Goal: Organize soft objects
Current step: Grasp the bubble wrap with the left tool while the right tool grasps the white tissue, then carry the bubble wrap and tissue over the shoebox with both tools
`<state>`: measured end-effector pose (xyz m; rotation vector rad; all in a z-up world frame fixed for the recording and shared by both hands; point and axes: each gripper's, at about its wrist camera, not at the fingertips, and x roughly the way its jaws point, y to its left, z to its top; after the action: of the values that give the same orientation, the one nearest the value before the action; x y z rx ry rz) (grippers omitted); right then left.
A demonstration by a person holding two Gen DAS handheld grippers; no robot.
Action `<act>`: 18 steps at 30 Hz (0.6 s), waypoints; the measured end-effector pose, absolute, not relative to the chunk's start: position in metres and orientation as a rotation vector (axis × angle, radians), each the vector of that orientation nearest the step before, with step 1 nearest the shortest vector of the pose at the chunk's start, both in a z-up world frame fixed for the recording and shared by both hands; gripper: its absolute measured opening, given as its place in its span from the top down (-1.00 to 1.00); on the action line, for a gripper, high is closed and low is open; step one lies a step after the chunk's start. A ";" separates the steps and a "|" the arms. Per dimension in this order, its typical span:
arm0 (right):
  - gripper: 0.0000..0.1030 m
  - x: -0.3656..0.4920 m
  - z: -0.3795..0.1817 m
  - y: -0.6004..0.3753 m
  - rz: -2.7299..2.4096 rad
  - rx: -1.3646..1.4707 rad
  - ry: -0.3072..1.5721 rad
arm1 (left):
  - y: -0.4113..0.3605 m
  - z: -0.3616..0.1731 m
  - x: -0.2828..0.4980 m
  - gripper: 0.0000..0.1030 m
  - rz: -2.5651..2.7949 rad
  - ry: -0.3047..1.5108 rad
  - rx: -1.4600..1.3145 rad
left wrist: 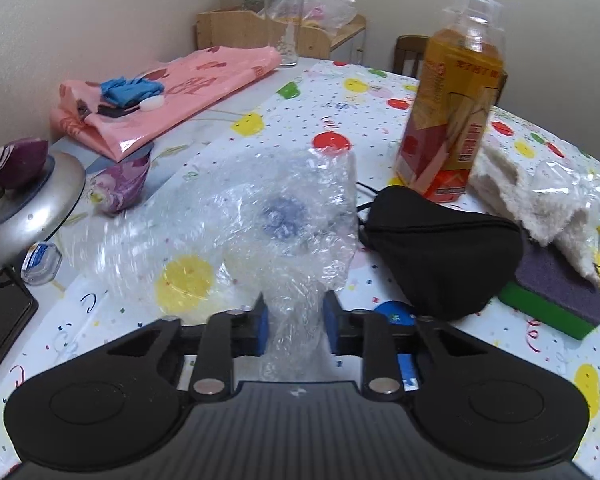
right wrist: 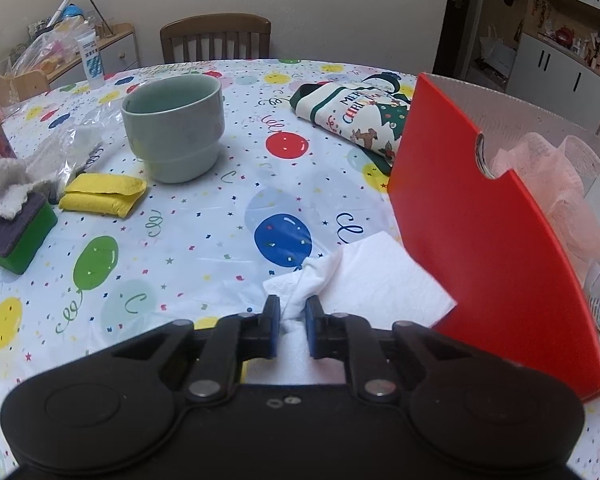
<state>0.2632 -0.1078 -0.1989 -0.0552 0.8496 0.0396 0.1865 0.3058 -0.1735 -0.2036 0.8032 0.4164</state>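
My left gripper (left wrist: 294,316) is shut on a crumpled clear plastic bag (left wrist: 260,208) that spreads over the balloon-print tablecloth ahead. A black face mask (left wrist: 444,248) lies just right of it, with a white fluffy cloth (left wrist: 540,196) and a purple-green sponge (left wrist: 556,296) further right. My right gripper (right wrist: 292,316) is shut on a white paper napkin (right wrist: 364,280) lying on the table beside a red box (right wrist: 488,240) that holds pink mesh (right wrist: 560,184). A yellow cloth (right wrist: 102,194), the sponge (right wrist: 14,232) and a Christmas towel (right wrist: 356,116) lie around.
A tea bottle (left wrist: 452,112) stands behind the mask. A pink bag (left wrist: 168,96), a metal lid (left wrist: 28,204) and a phone (left wrist: 0,320) sit at left. A green cup (right wrist: 174,128) stands mid-table. A chair (right wrist: 216,36) is at the far edge.
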 end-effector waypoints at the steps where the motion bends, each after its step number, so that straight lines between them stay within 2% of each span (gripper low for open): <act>1: 0.81 0.263 -0.199 -0.107 0.043 -0.060 0.849 | 0.304 -0.171 0.186 0.64 0.412 0.801 -0.198; 18: 0.90 0.242 -0.149 -0.109 0.164 0.013 0.783 | 0.251 -0.108 0.187 0.68 0.297 0.733 -0.139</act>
<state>0.2417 -0.1090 -0.1488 0.0127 0.7828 0.1644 0.1867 0.2513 -0.1083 -0.1395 0.7328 0.2966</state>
